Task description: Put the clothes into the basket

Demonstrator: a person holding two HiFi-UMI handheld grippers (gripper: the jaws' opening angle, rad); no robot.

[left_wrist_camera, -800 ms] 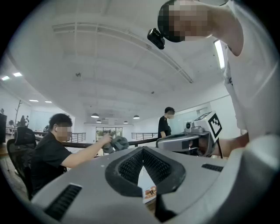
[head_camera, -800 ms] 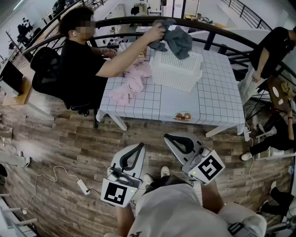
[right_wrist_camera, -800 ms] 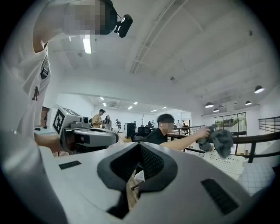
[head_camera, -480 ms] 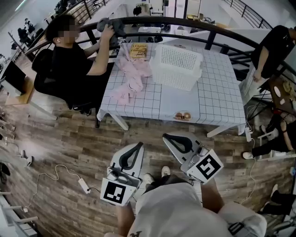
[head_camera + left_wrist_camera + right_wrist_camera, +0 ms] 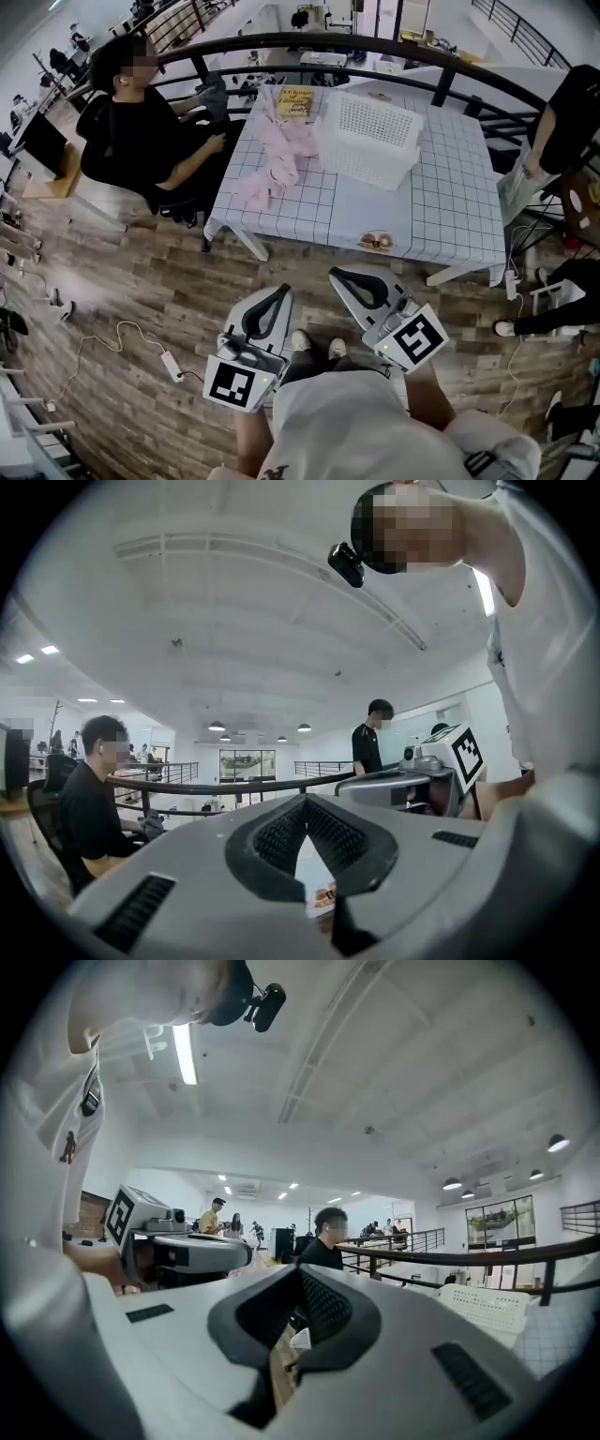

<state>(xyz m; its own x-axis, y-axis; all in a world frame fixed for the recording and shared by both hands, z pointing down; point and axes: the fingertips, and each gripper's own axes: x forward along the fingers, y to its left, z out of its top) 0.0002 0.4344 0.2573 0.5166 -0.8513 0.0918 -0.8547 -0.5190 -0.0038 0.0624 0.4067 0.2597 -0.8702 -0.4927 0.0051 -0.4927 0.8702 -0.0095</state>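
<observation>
The left hand-held gripper (image 5: 281, 295) and right hand-held gripper (image 5: 337, 277) hang level, jaws together on nothing, probably because the bench (image 5: 441, 206) is well apart from them and no reach has begun. The pink clothes (image 5: 277, 164) lie in a limp, crumpled heap on it, just beside the white lattice basket (image 5: 361, 164)

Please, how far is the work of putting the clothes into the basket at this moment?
Done: nothing yet; the white basket shows no clothes inside. In hand: nothing; the left tongs and right tongs are both shut and empty, held short of the table. Left: the pink clothes lie on the table beside the basket, and a grey garment is with the seated person at the table's far corner.
</observation>
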